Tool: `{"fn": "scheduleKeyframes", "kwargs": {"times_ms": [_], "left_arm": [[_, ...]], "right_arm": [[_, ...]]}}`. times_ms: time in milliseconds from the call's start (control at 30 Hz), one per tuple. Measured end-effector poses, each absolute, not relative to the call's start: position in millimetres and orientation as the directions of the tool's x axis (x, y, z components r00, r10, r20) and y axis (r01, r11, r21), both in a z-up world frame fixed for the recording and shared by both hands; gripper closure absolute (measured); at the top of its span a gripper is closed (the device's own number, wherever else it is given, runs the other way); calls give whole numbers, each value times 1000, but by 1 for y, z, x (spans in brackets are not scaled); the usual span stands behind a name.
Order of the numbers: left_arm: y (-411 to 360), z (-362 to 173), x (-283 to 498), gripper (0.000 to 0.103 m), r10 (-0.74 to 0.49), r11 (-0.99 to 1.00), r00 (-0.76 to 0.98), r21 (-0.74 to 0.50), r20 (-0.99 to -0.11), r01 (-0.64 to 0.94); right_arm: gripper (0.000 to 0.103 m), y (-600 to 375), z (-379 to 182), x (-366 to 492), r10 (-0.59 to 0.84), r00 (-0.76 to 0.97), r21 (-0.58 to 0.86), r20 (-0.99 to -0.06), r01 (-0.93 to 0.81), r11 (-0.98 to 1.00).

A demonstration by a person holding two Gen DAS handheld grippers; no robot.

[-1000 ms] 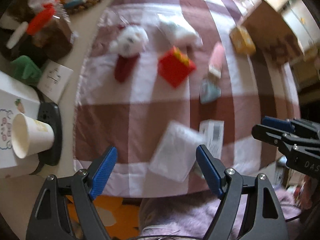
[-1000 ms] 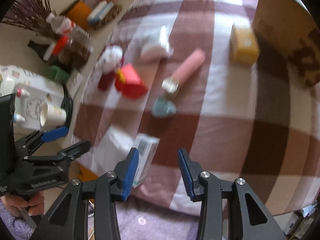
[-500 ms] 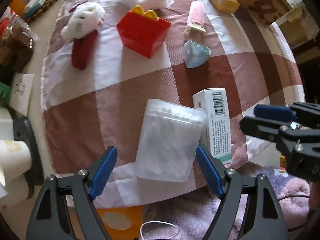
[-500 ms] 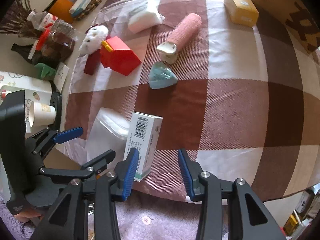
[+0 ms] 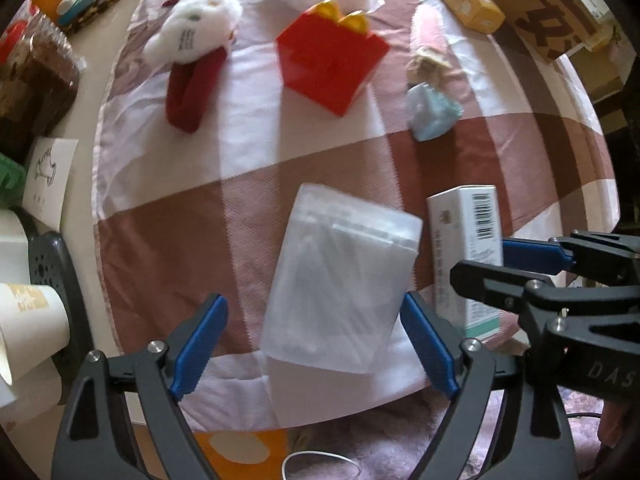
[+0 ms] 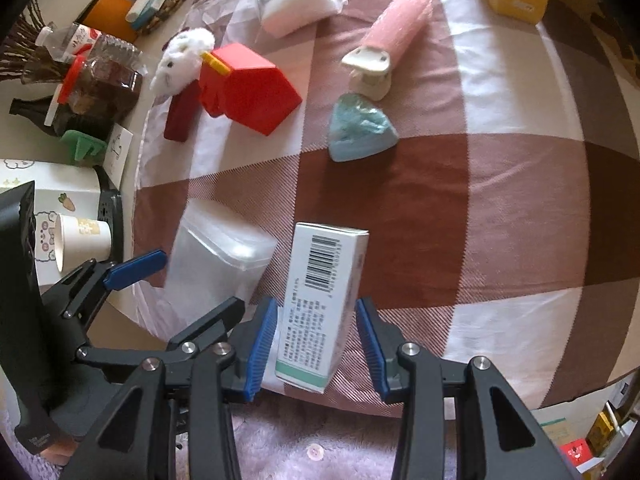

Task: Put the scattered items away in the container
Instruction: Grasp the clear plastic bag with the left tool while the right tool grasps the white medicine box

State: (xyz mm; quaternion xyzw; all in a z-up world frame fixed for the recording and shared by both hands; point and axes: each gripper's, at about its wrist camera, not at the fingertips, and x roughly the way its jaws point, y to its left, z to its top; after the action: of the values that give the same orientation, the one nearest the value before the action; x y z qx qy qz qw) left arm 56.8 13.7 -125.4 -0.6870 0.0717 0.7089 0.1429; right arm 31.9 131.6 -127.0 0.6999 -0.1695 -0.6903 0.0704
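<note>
Translucent plastic makes up the pouch [image 5: 344, 280] that is framed by the left gripper [image 5: 316, 340] in the lower centre of the left wrist view. Its jaws have just been opening and are spread wider than the pouch; the right pad is seen just beside the pouch's edge, the left pad well apart from it, so nothing is gripped. The pouch's long axis runs up the frame, tilted slightly to the right, and its short width lies across the jaw line, which is judged to suit a closing grasp.

In the right wrist view the white carton [image 6: 322, 304] with a barcode is bracketed by the right gripper [image 6: 316, 338]. The carton's long axis is pointed away up the frame, and its lower end is placed between the blue pads. A narrow gap is visible on each side, so the carton is not yet clamped.

Both items lie side by side near the lower edge of the checked cloth [image 6: 500, 200] on the table, each directly under its own gripper. The cardboard box [image 5: 560, 12], taken to be the container, is seen at the upper right of the left view, well apart.
</note>
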Motion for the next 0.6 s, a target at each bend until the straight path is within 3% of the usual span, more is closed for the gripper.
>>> {"fn": "scheduleKeyframes", "kwargs": {"times_ms": [267, 400, 600], "left_arm": [[18, -132, 62, 15, 120, -953, -10, -113, -993, -283], [27, -135, 67, 29, 130, -950, 2, -125, -991, -286], [36, -135, 71, 31, 133, -955, -13, -125, -991, -270]], "right_arm": [[61, 128, -137, 30, -320, -7, 318, -947, -142, -937], [62, 130, -139, 31, -316, -5, 314, -949, -131, -940], [66, 138, -140, 35, -321, -12, 320, -947, -136, -938]]}}
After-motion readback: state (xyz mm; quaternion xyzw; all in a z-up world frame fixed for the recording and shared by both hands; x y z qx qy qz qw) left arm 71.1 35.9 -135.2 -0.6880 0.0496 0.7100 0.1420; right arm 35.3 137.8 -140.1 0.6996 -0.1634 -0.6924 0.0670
